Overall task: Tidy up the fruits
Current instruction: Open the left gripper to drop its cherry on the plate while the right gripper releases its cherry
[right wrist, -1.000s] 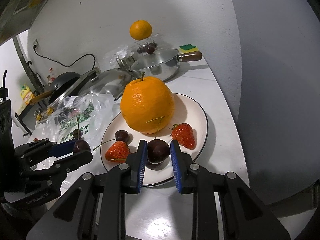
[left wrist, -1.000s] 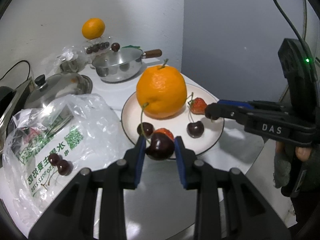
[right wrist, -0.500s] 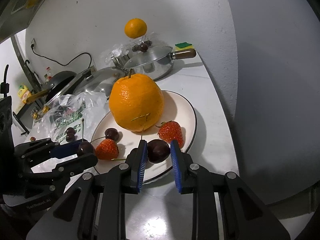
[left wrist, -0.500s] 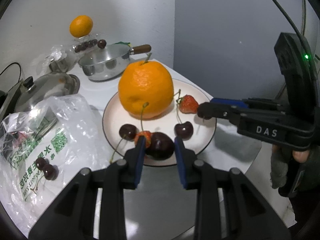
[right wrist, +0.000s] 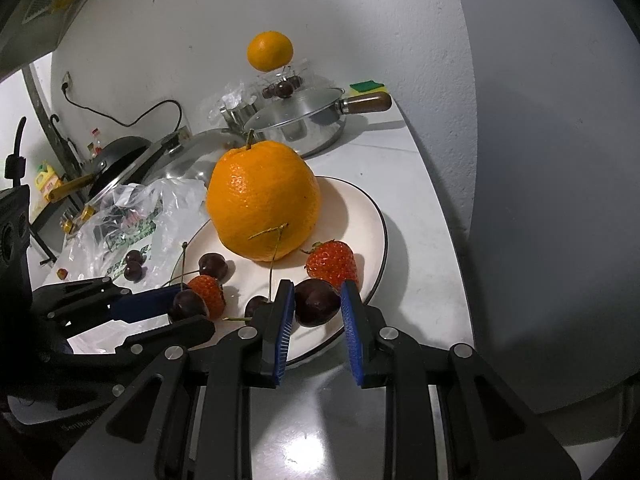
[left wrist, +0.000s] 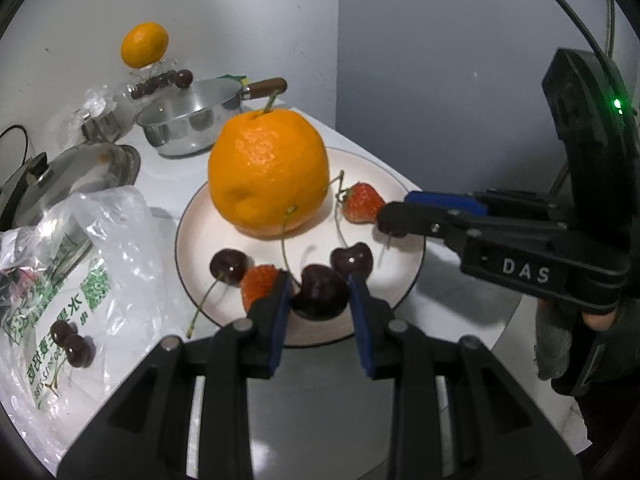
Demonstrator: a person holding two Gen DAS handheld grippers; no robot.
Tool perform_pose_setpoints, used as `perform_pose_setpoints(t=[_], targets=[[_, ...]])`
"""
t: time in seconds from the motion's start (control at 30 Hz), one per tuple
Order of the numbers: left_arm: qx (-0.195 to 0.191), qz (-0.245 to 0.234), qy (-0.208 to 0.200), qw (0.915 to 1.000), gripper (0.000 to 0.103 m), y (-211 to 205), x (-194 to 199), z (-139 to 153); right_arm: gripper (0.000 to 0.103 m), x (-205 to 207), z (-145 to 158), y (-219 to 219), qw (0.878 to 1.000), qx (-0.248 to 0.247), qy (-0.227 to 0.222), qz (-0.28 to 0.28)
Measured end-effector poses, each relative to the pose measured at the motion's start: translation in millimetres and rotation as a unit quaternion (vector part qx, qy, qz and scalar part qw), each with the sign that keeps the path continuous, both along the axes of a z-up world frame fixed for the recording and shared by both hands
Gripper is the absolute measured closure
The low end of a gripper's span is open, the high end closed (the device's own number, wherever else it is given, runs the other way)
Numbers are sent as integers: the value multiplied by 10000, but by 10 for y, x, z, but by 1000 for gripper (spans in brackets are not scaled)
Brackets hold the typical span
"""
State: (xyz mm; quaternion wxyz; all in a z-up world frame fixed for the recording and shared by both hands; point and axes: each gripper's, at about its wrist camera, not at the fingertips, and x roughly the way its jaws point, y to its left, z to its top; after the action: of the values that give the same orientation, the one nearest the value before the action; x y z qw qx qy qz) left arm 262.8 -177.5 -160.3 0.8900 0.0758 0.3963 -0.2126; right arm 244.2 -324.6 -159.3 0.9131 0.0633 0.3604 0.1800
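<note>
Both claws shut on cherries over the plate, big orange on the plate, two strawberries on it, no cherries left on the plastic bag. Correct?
Nearly. Two cherries lie on the plastic bag, as the left wrist view shows. The rest stands: left claw and right claw each grip a cherry over the plate.

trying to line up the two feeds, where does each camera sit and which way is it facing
Left wrist: on the left gripper, looking forward and down at the plate; its fingers clamp a cherry; the right gripper and a gloved hand show at right.
Right wrist: on the right gripper, facing the plate from the opposite side; its fingers clamp another cherry; the left gripper enters from the left.
Shared: plate, big orange, strawberries, pan.
</note>
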Motion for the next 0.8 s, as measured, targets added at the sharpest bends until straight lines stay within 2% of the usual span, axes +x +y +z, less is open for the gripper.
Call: perform_pose_setpoints(t=[0.4,0.43,0.73,0.8], targets=[[-3,3,99,10000,71,-7,31,-24,77,18,-3,37,9999,-120,-2,-27],[-12,9,94,10000,67,-1,24,-22,76,19,-5,39,9999,-128,1,-28],[-79,51,-17,10000,64,72,-43,58,75,9,17,69,9998,-170,-13,-40],[-96,61,-50,9999,58,92,-65,79,75,-6,35,83,9998,-180,-31,-47]])
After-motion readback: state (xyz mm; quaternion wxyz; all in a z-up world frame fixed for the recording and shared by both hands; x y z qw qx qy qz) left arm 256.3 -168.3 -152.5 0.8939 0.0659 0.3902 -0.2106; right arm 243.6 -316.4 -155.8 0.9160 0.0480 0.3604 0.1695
